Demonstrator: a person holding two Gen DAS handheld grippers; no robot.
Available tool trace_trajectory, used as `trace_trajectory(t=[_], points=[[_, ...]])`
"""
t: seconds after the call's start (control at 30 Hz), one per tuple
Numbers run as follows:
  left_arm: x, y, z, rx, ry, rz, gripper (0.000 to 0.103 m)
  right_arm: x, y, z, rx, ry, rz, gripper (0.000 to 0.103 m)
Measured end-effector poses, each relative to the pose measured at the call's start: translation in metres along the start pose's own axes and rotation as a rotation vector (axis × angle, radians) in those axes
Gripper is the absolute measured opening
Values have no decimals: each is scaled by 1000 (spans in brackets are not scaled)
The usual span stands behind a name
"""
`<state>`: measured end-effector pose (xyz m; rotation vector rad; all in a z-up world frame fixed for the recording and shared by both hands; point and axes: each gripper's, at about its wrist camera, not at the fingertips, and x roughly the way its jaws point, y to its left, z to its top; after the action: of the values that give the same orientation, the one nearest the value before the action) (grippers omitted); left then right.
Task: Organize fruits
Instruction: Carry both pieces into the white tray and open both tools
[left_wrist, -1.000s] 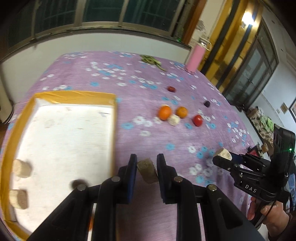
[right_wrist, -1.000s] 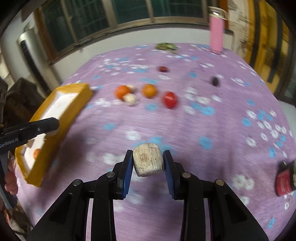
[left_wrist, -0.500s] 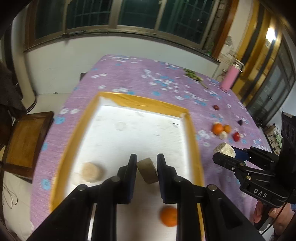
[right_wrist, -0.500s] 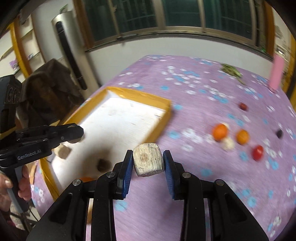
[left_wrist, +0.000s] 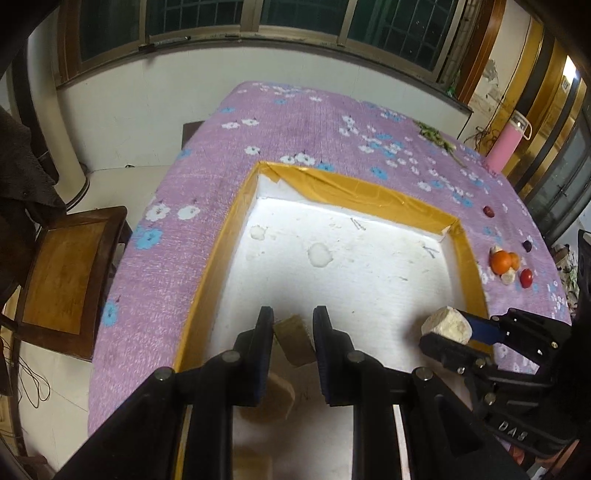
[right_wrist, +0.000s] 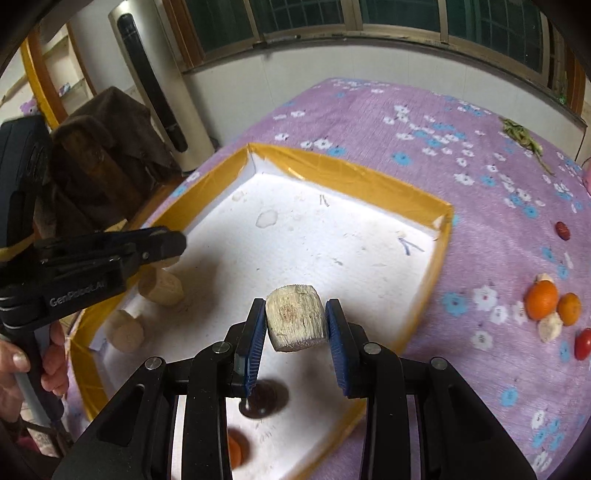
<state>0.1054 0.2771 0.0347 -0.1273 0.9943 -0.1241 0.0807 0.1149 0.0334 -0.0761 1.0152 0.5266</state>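
Observation:
My left gripper (left_wrist: 293, 334) is shut on a tan fruit chunk (left_wrist: 294, 339) above the near left part of the white tray (left_wrist: 354, 192) with the yellow rim. My right gripper (right_wrist: 296, 328) is shut on a pale fruit chunk (right_wrist: 296, 322) above the tray's near side (right_wrist: 441, 236); it shows at the right of the left wrist view (left_wrist: 447, 326). Two tan chunks (right_wrist: 160, 286) lie in the tray by the left gripper's fingers (right_wrist: 162, 245). An orange (right_wrist: 234, 450) and a dark fruit (right_wrist: 264, 398) lie in the tray under my right gripper.
On the purple flowered cloth right of the tray lie two oranges (right_wrist: 543, 299), a pale chunk (right_wrist: 550, 328), a red tomato (right_wrist: 583, 343), a red date (right_wrist: 562, 230) and a dark fruit (left_wrist: 527, 245). A pink bottle (left_wrist: 506, 146) and greens (left_wrist: 436, 136) stand far back. A wooden chair (left_wrist: 66, 277) is left of the table.
Both grippers have swung left from the loose fruits to above the tray, each still holding its chunk. The left gripper now sits over the tray's near left corner.

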Motion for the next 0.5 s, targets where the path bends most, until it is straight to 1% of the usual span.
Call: trace_trajectory(t=[0.4,0.5], points=[[31,1,11,24,58,5,24,20,13,2,-58,28,-49,31],[32,1,10,25,56,1,25,22,14,2,-72,31,-56,31]])
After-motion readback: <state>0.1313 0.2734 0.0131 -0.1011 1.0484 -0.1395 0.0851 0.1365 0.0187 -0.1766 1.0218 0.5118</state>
